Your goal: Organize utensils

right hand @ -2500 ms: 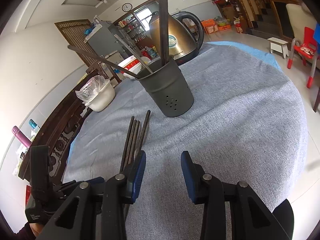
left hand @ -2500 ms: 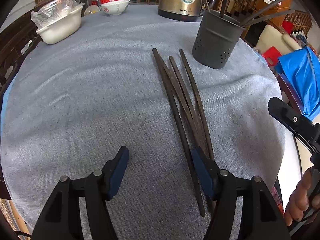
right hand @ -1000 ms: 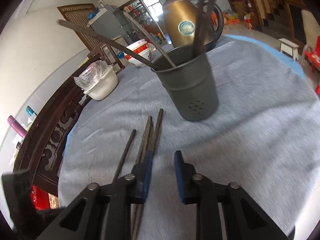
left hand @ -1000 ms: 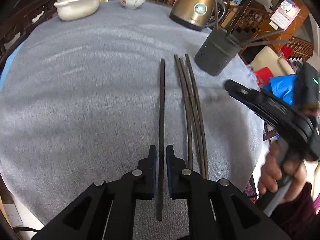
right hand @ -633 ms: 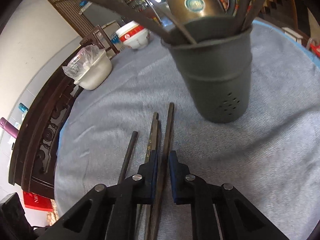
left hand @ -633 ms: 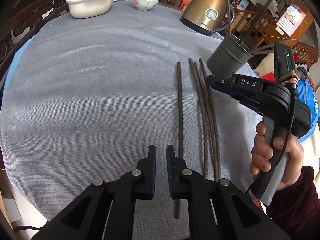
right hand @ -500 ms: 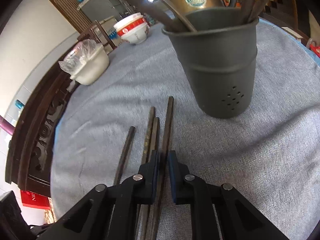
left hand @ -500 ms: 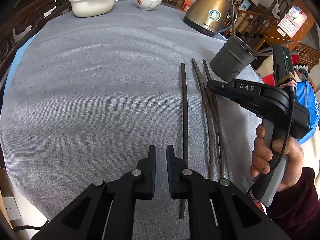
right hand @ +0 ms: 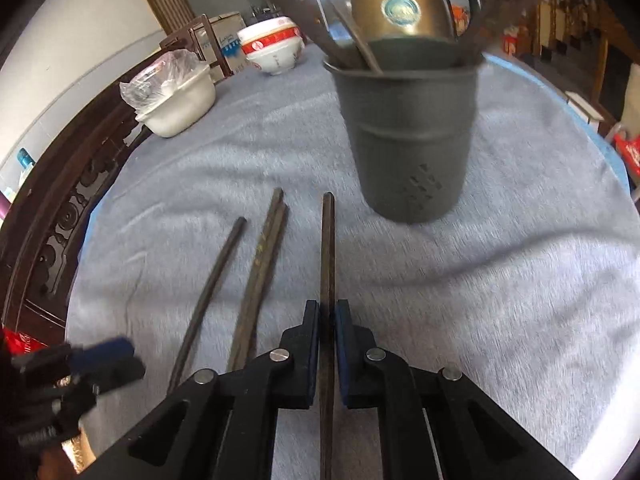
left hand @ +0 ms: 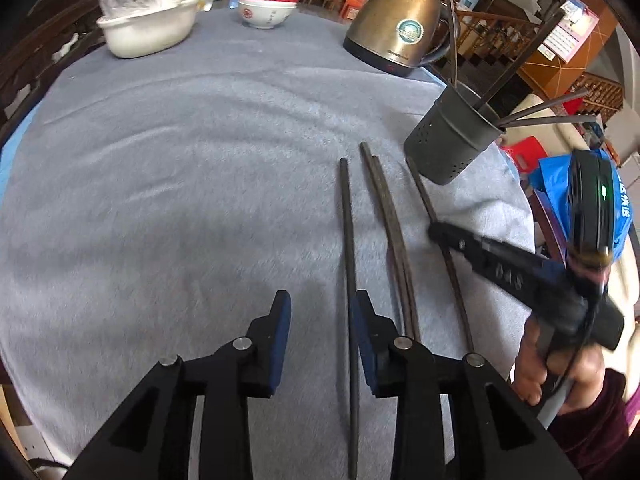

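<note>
1. On the grey tablecloth (left hand: pixel 168 168), four dark chopsticks lie roughly side by side, their far tips towards the dark holder (right hand: pixel 408 136).
2. The right gripper (right hand: pixel 327 320) is clamped on the rightmost chopstick (right hand: pixel 328 248), its blue pads pressed against the stick on both sides; that stick's far tip ends near the foot of the holder, just left of it.
3. The left gripper (left hand: pixel 318 320) stands parted with nothing between its pads; the leftmost chopstick (left hand: pixel 347 232) runs along the cloth under its right finger (left hand: pixel 362 332).
4. Between these two sticks lies a touching pair of chopsticks (left hand: pixel 390 216), apart from both neighbours.
5. From the left wrist view, the right gripper's black body crosses over the rightmost stick and hides part of it, with the person's right hand (left hand: pixel 560 368) wrapped around the handle.
6. The holder is an upright, perforated dark metal cup standing on the cloth, with several more chopsticks (left hand: pixel 516 60) leaning out of it in different directions.
7. Just behind the holder stands a brass-coloured kettle (left hand: pixel 396 36) with a round label on its side.
8. Farther back and to the left is a stack of white bowls with red bands (left hand: pixel 268 4).
9. Left of the bowls sits a white tub (left hand: pixel 148 32) covered with clear plastic.
10. A carved dark wood edge (right hand: pixel 68 216) shows beyond the cloth on the left, and a blue bag (left hand: pixel 624 216) hangs off the right side of the table.
</note>
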